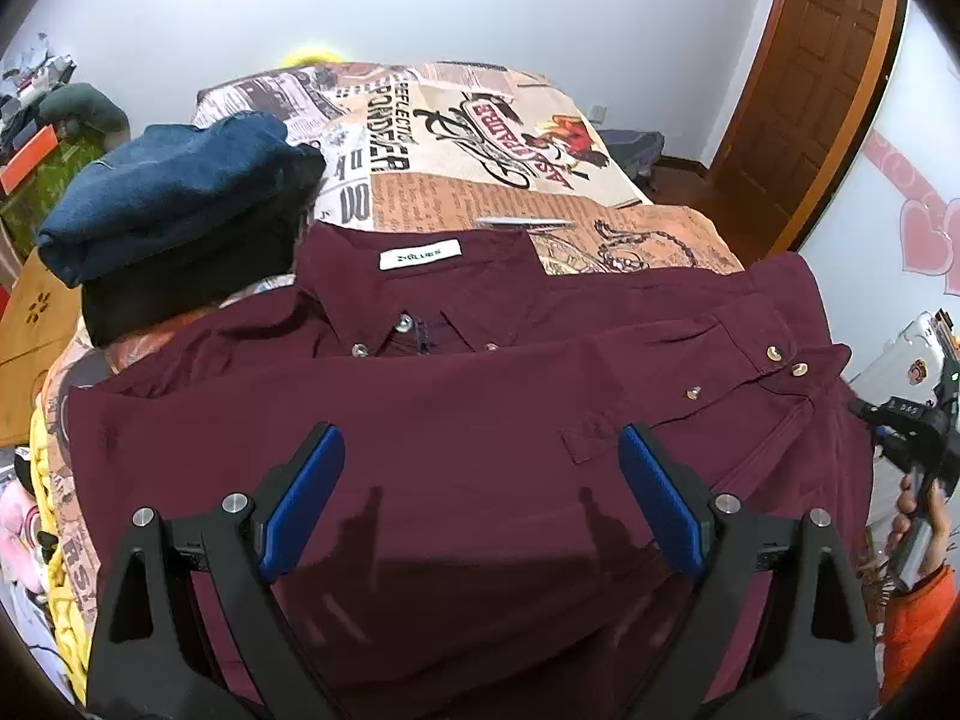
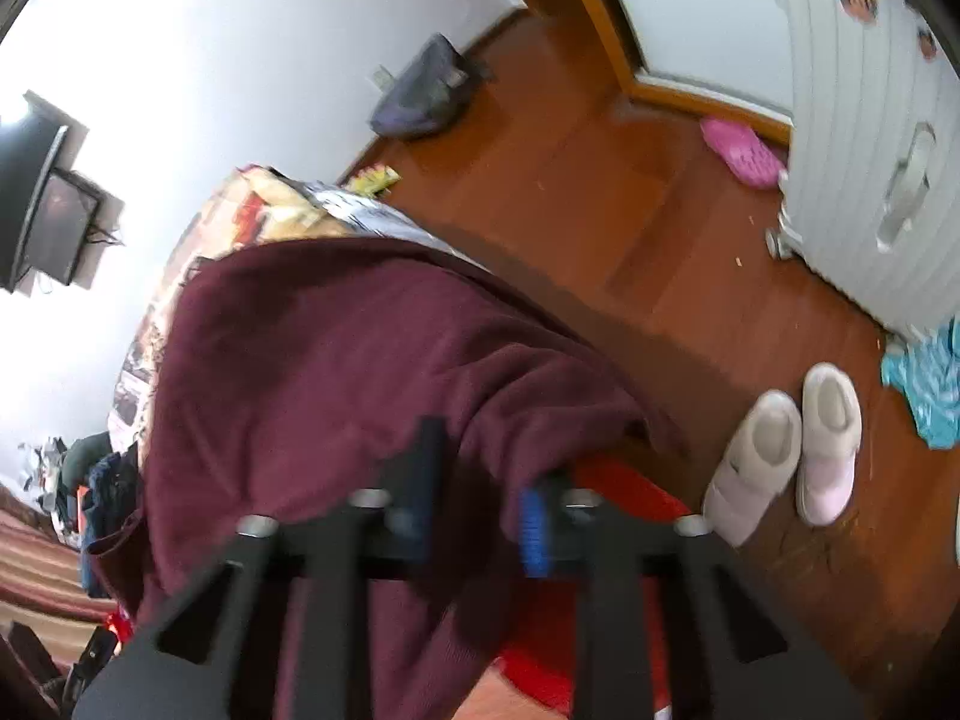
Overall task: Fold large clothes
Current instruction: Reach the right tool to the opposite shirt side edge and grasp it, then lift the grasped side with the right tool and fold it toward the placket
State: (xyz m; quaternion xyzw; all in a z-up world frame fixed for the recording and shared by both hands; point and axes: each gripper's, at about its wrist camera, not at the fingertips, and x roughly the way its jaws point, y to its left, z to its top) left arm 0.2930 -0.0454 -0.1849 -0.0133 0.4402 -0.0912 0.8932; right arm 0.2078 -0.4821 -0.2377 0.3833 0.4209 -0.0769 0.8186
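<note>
A maroon button-up shirt (image 1: 540,324) lies spread front up on the bed, collar and white label toward the far side. My left gripper (image 1: 480,432) hovers over the shirt's middle, its blue pads (image 1: 306,498) wide apart and open, with nothing pinched. In the right wrist view, the shirt (image 2: 336,360) drapes over the bed's edge. My right gripper (image 2: 486,462) is there, blurred, with a fold of the maroon cloth caught between its fingers. The left wrist view shows the right gripper (image 1: 918,438) at the shirt's right side, carried by a hand in an orange sleeve.
Folded blue jeans (image 1: 174,192) sit on a black garment at the bed's left. The printed bedcover (image 1: 480,150) holds a silver pen-like object (image 1: 522,222). On the wooden floor are pale slippers (image 2: 780,456), a pink slipper (image 2: 744,150), a white suitcase (image 2: 870,150) and a dark bag (image 2: 420,90).
</note>
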